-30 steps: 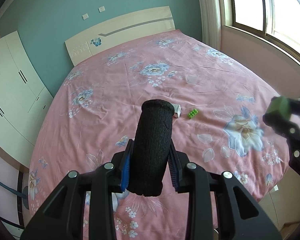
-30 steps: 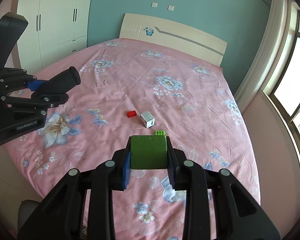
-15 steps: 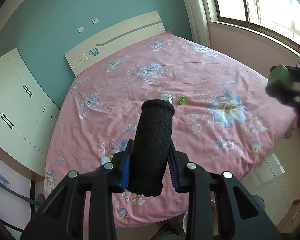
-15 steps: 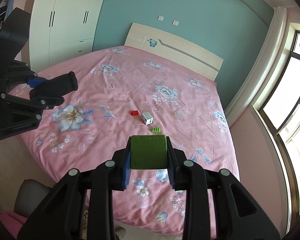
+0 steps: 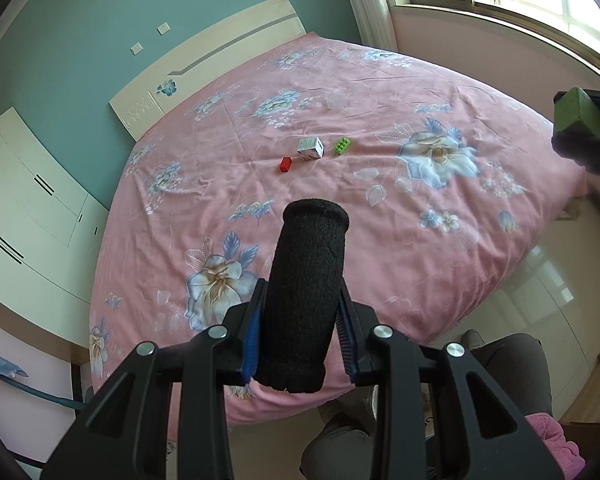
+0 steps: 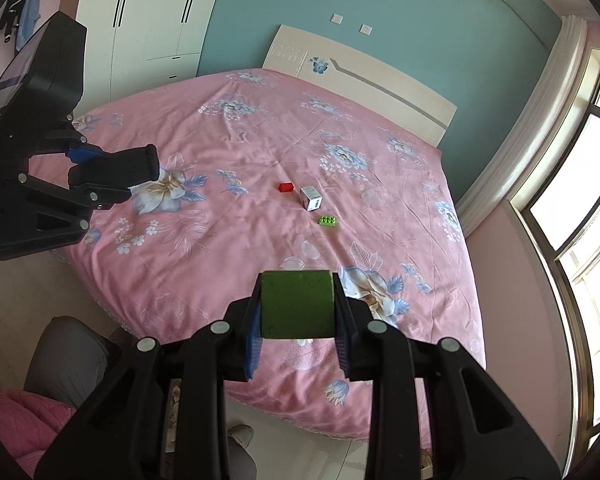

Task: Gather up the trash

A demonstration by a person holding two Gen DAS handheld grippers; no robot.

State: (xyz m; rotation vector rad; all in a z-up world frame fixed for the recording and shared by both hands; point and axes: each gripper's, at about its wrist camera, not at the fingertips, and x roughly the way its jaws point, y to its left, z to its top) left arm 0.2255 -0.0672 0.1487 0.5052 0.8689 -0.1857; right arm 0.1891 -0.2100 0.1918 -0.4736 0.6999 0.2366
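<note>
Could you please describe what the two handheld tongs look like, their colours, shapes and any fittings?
Both tongs share one design. The left tongs and right tongs have matte black, angular plastic frames with triangular cut-outs, round silver bolt heads on the upper arms, and ribbed blue pads lining the inner fingers. From the right camera, the left unit's bulky black housing shows. No cables or sleeves are visible.

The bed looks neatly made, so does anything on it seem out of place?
Yes. Three small things lie loose mid-bed: a red block, a small white carton and a green studded brick, close together but apart. They look stray on an otherwise smooth pink floral cover. Nothing looks spilled or damaged.
</note>
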